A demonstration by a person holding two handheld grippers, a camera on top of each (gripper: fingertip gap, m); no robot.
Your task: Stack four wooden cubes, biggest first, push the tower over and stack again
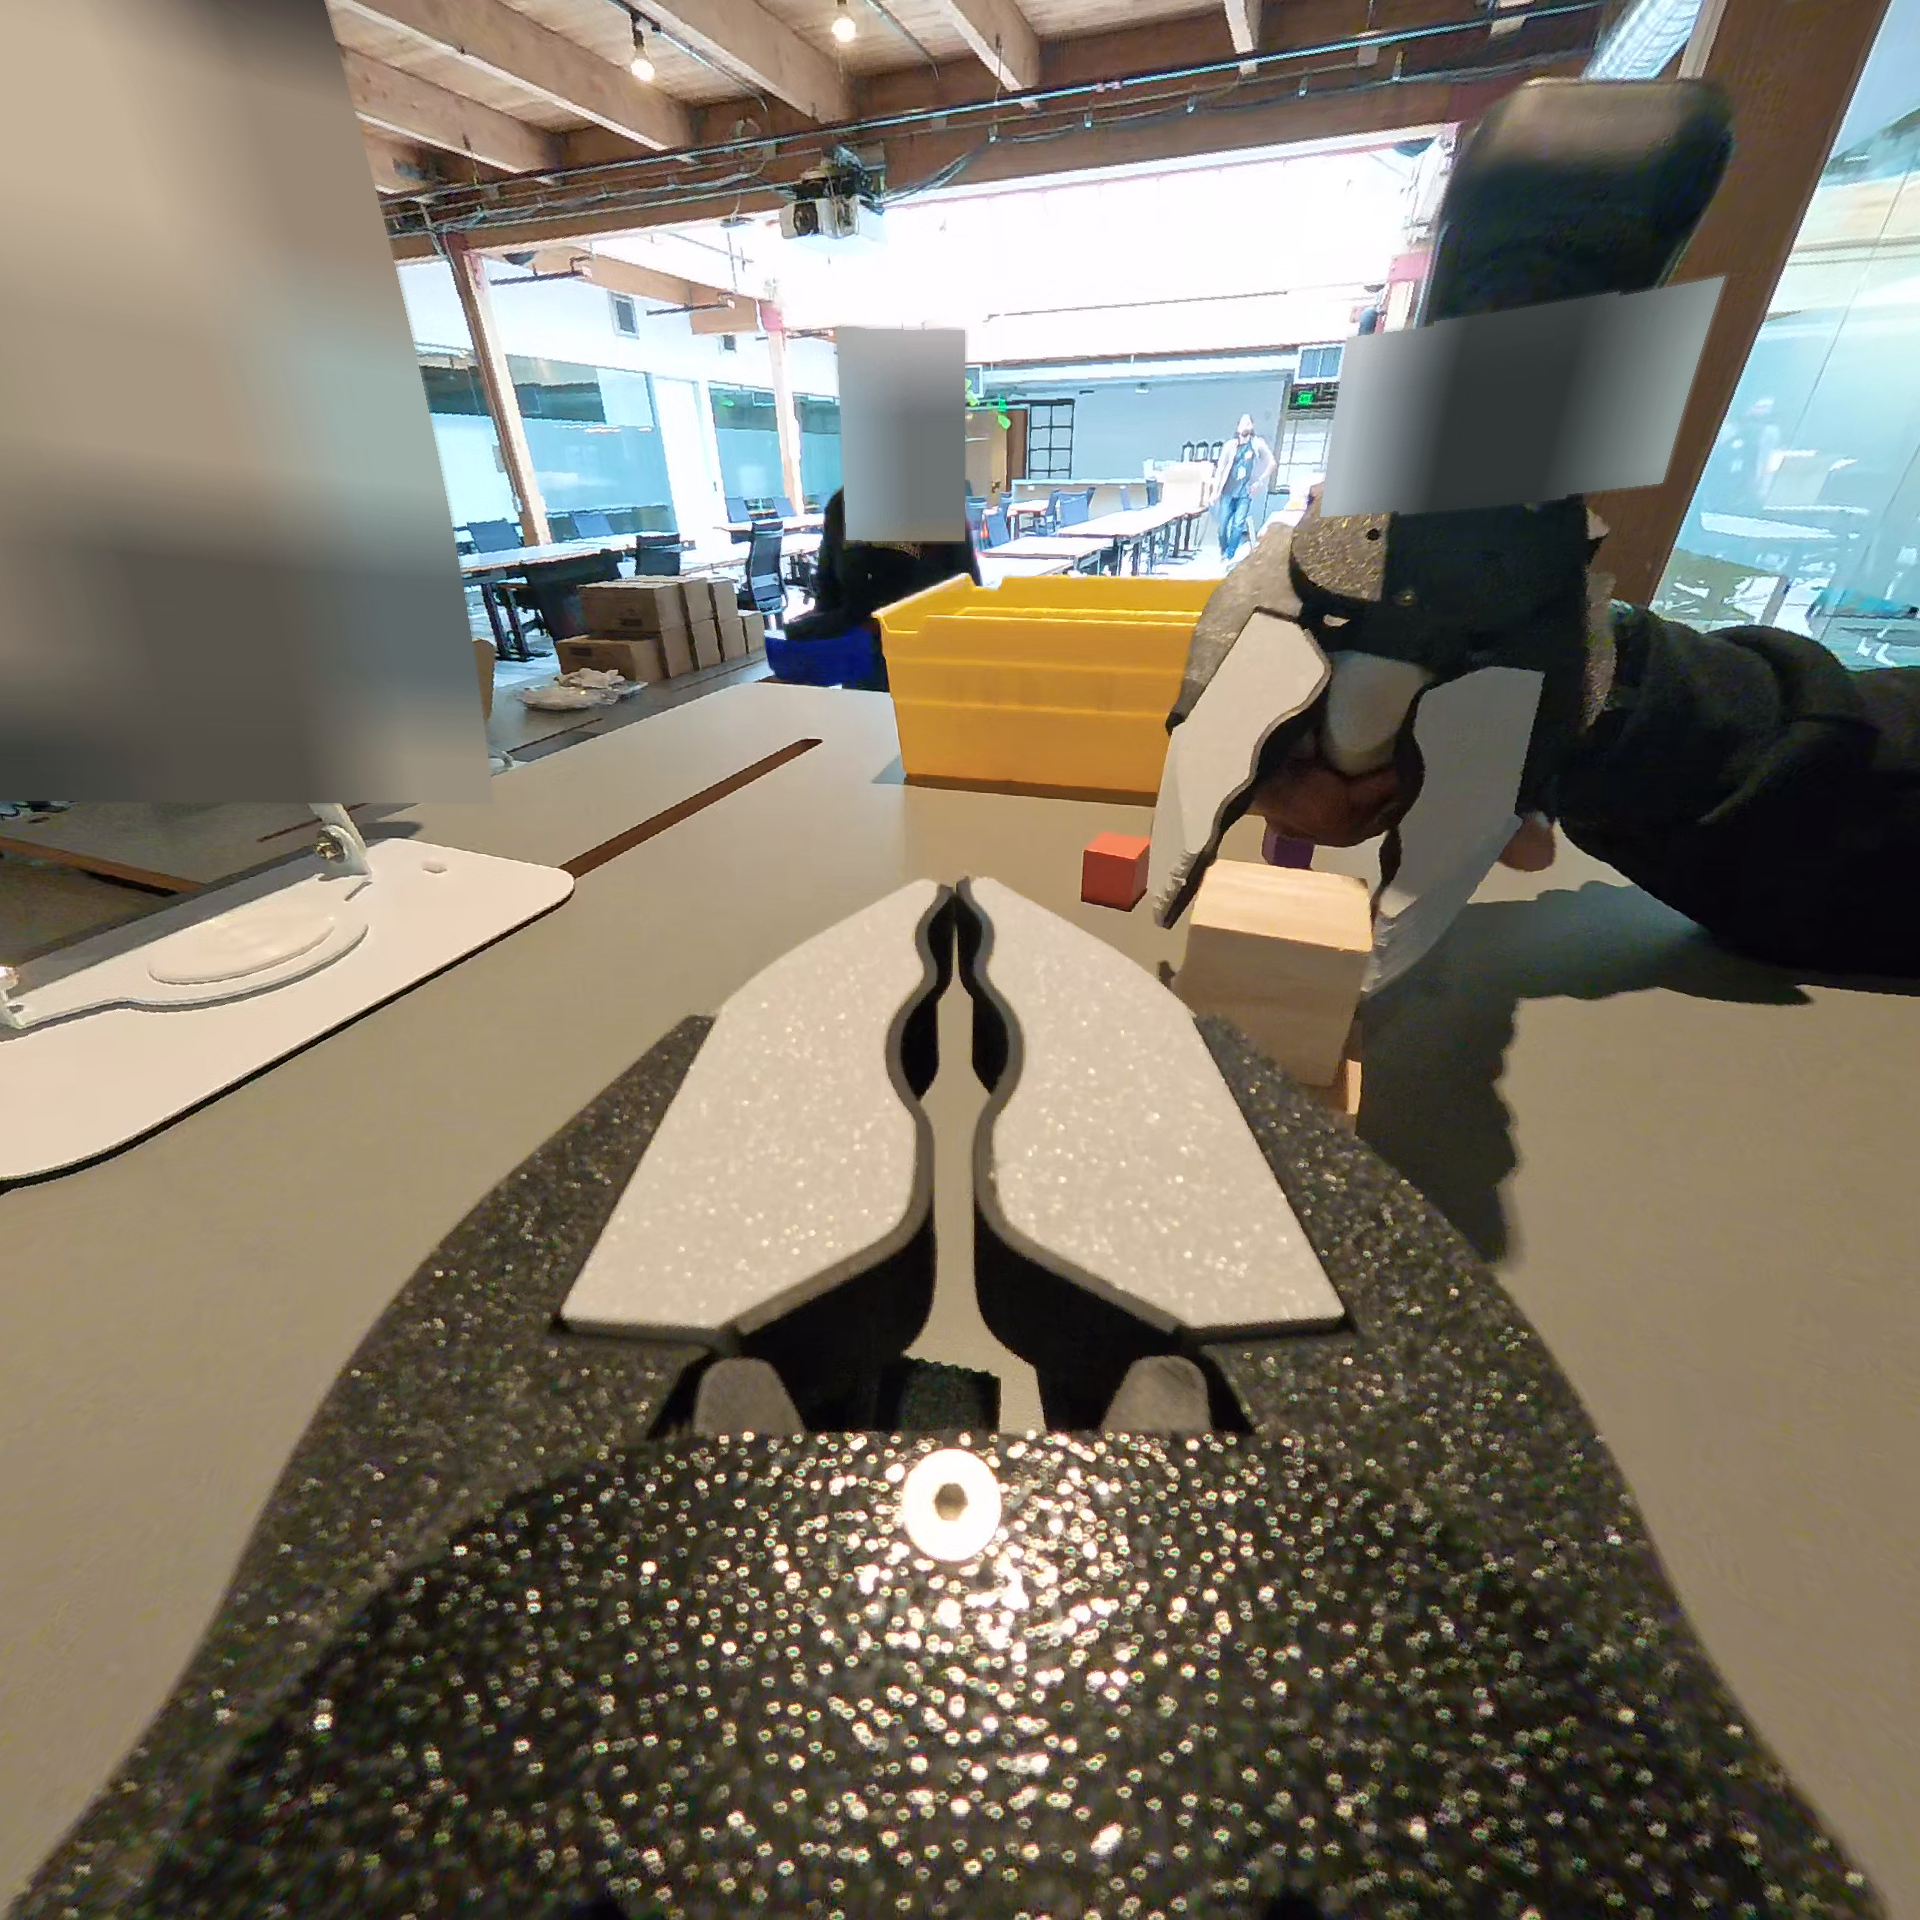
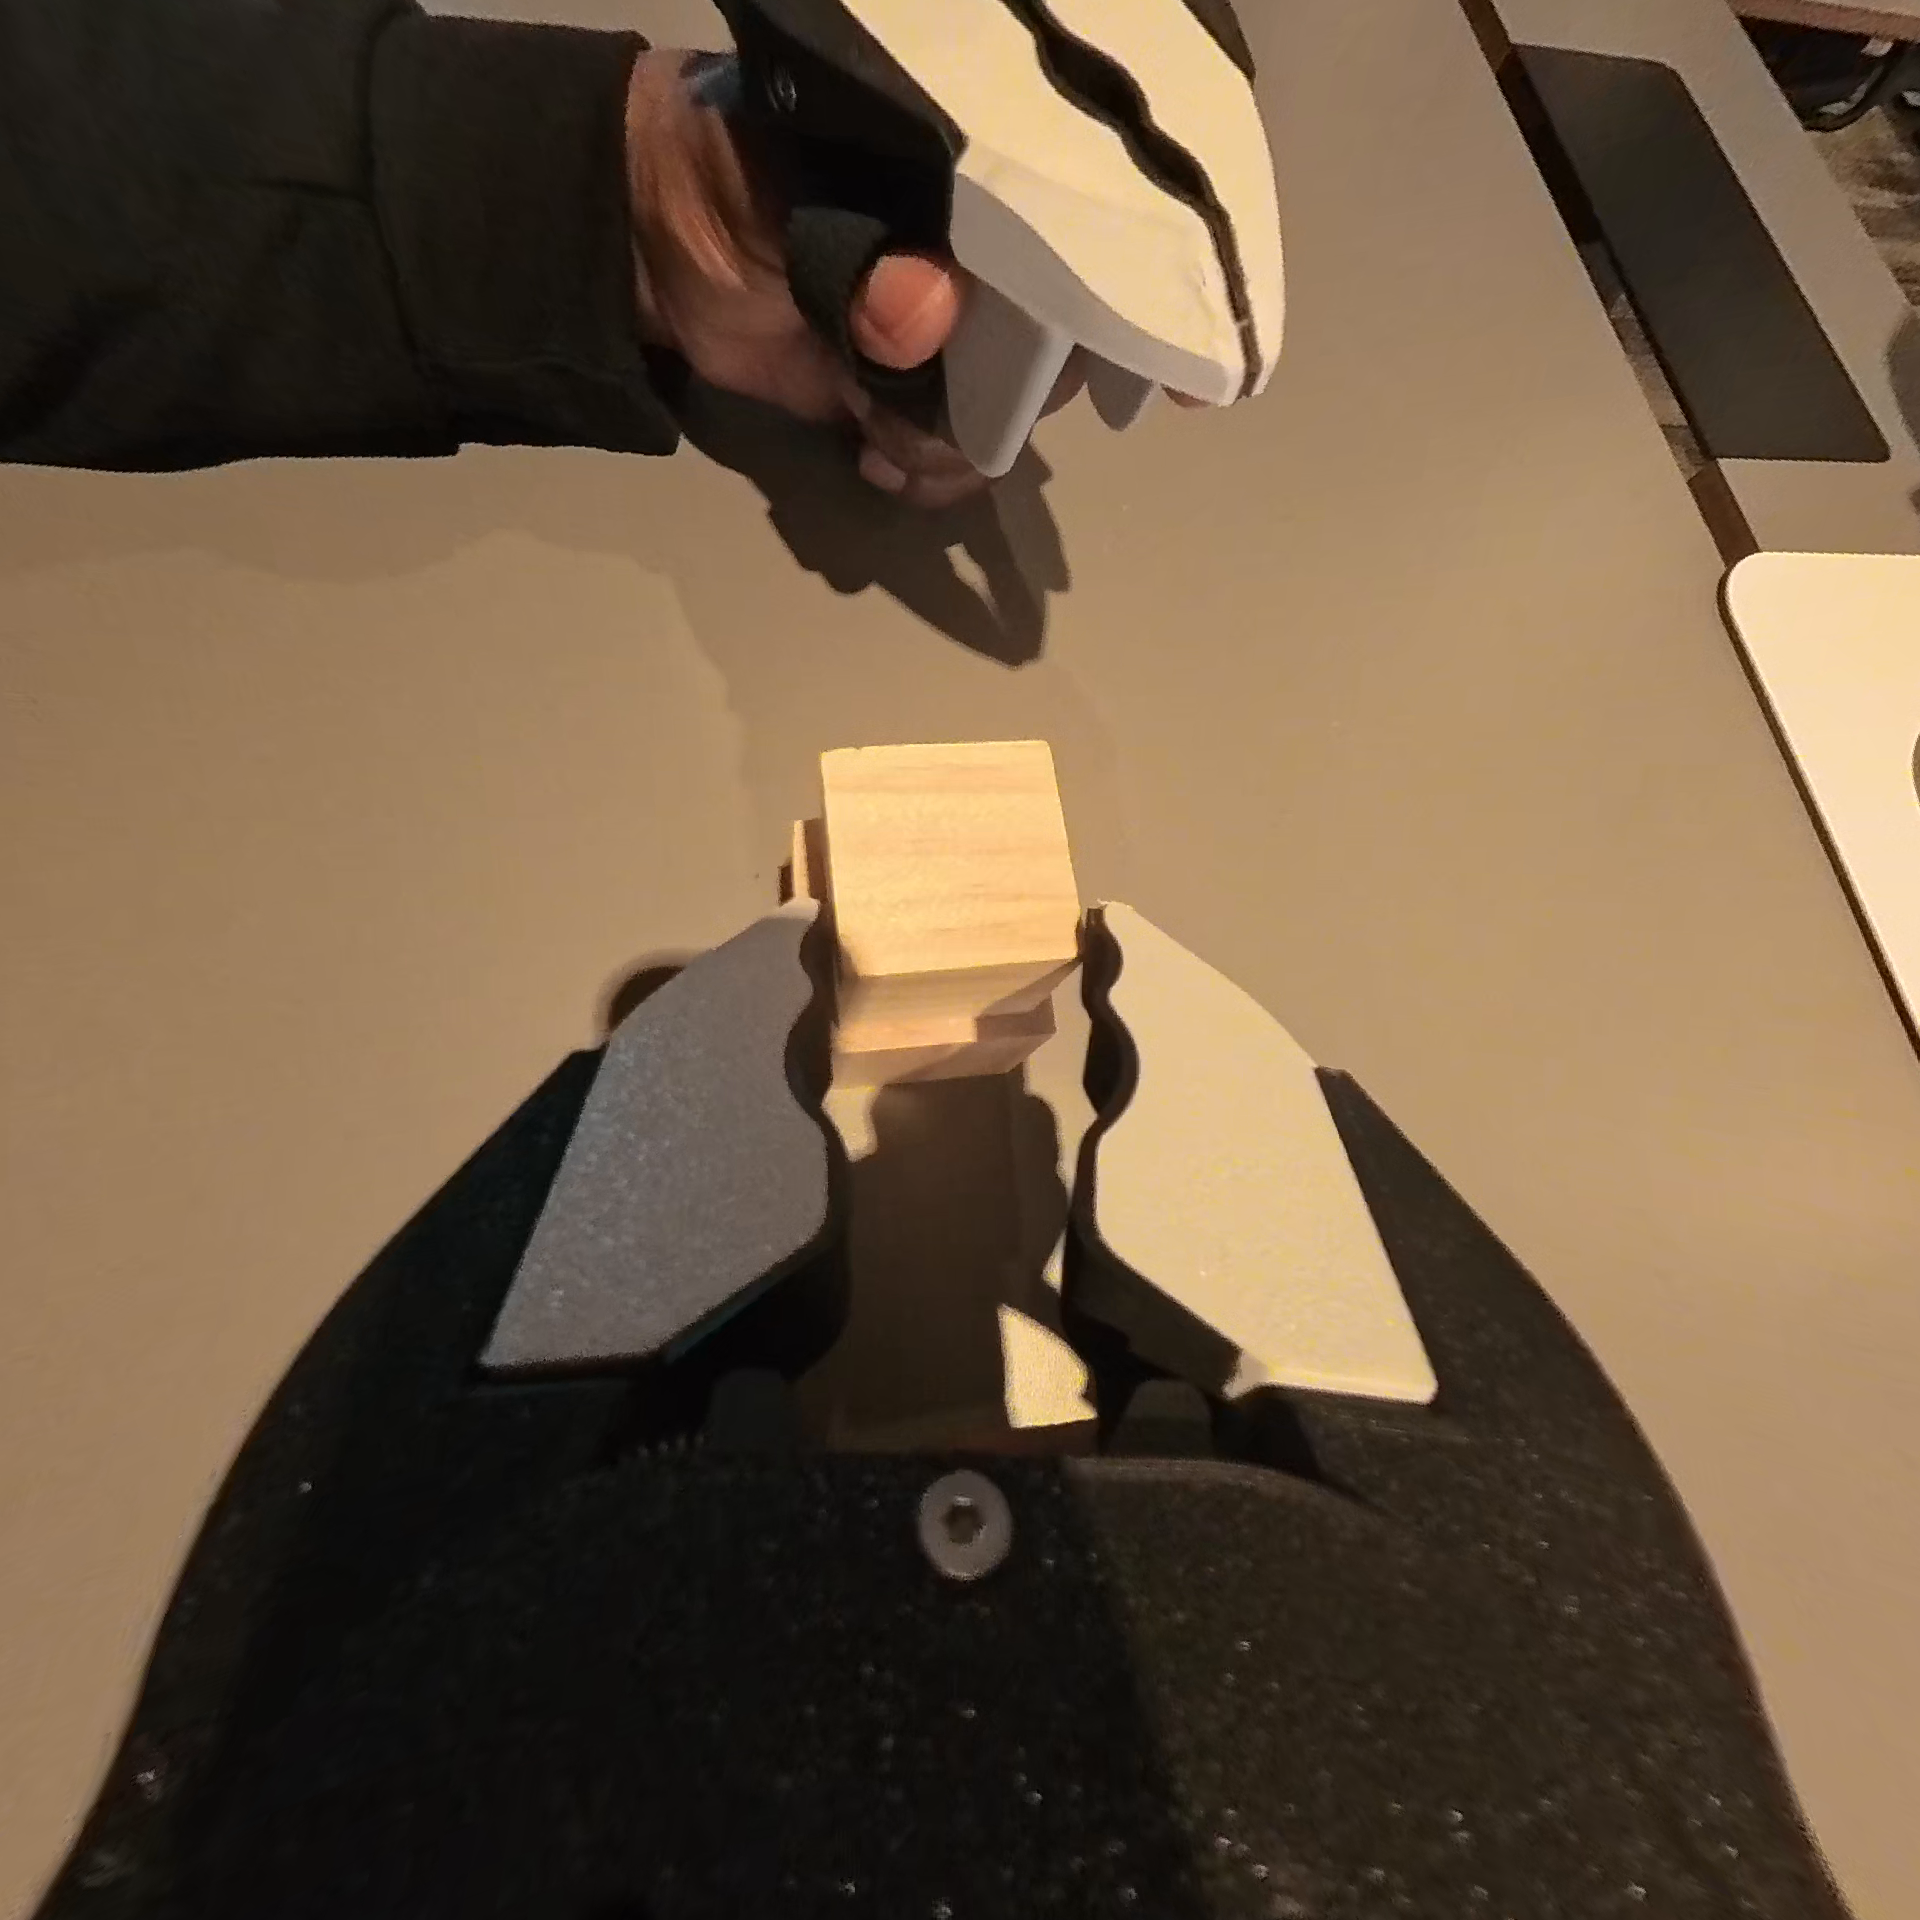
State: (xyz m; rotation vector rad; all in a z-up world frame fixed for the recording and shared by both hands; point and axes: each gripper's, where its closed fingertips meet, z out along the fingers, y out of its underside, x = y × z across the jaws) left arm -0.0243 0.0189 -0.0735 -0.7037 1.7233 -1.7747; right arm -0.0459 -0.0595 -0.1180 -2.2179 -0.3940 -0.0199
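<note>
Wooden cube tower (image 2: 935,935) stands stacked between the right gripper's (image 2: 951,914) spread jaws; left gripper (image 1: 956,888), jaws pressed together, idle; toppling likely next.

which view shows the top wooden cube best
The right wrist view: the top wooden cube sits centred and unblocked, with lower cubes' edges showing beneath, between the open right gripper. The left wrist view shows that cube from the side, at mid-right, partly behind the left gripper's body.
</note>
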